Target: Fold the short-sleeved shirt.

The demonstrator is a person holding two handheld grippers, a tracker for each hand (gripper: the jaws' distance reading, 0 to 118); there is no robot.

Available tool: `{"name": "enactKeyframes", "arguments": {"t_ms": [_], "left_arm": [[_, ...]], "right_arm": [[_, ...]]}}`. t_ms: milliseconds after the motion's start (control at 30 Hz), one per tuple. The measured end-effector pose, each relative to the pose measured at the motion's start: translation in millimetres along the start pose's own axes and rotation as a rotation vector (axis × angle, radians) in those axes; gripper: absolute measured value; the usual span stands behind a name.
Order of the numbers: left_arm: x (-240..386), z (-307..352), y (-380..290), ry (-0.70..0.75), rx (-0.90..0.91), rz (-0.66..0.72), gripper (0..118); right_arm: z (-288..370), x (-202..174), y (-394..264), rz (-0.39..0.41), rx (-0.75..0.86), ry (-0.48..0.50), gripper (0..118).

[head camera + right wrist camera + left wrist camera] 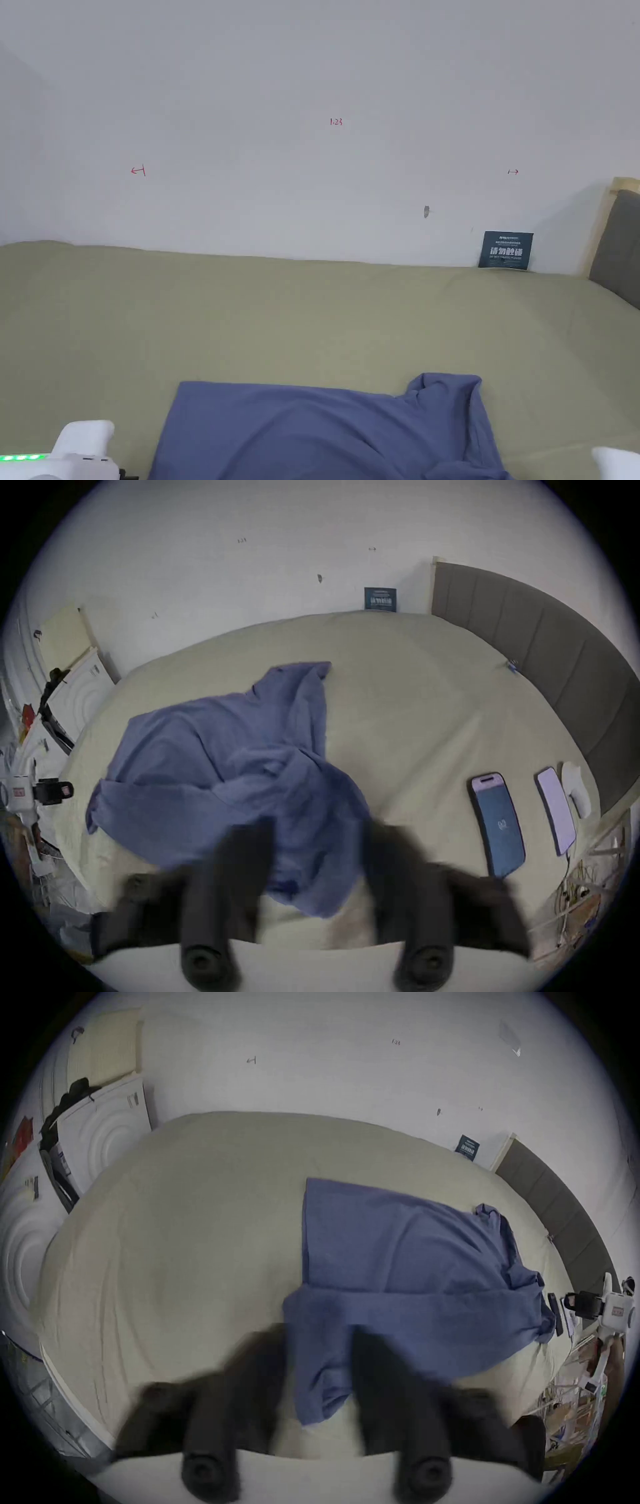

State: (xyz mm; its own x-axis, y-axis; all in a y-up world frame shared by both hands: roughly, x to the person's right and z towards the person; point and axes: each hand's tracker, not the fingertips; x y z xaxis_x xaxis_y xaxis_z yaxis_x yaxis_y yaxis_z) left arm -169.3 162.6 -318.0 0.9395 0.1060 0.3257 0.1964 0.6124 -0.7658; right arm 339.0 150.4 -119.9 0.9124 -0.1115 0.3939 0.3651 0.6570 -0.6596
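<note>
A blue short-sleeved shirt (325, 431) lies rumpled on the olive-green bed sheet (250, 312), near the front edge. In the left gripper view the shirt (415, 1255) spreads flat at the back, and a loose fold runs forward between the jaws of my left gripper (317, 1335), which stand wide apart and blurred. In the right gripper view the bunched shirt (225, 757) also reaches forward between the spread jaws of my right gripper (317, 826). The white housings of the left gripper (75, 450) and right gripper (615, 462) sit at the head view's bottom corners.
Two phones (497, 823) (556, 812) and a small white object (576, 791) lie on the bed's right side by the grey headboard (554, 653). A dark card (506, 250) leans on the white wall. White foam boards (104, 1130) stand left of the bed.
</note>
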Motion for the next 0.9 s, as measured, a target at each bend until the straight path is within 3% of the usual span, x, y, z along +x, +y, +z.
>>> {"name": "enactKeyframes", "arguments": {"t_ms": [100,433,567,600,633,667,700,833,900], "left_arm": [[8,-11,16,-0.039,0.001,-0.007,0],[15,-107,144,0.014,-0.021,-0.022,0],[11,-138,181,0.026,-0.032,0.039,3],[8,-145,188,0.033,-0.027,0.067,19],[8,-155,192,0.037,-0.035,0.079,66],[6,-166,194,0.028,-0.078,0.088,103],[5,-179,194,0.020,-0.125,0.093,118],[4,-224,177,0.034,-0.185,0.073,111],[-1,-244,172,0.045,-0.231,0.068,96]], "right_arm": [[-16,-10,8,0.011,-0.003,-0.007,0],[-87,-37,84,0.080,-0.014,0.008,0],[-109,-35,115,0.092,-0.009,-0.010,0],[-114,-34,122,0.097,-0.005,-0.015,0],[-119,-32,127,0.102,-0.002,-0.018,0],[-122,-30,134,0.105,0.000,-0.021,0],[-127,-28,140,0.108,0.000,-0.025,0],[-147,-20,162,0.096,-0.006,-0.035,0],[-162,-17,173,0.077,-0.018,-0.043,0]]}}
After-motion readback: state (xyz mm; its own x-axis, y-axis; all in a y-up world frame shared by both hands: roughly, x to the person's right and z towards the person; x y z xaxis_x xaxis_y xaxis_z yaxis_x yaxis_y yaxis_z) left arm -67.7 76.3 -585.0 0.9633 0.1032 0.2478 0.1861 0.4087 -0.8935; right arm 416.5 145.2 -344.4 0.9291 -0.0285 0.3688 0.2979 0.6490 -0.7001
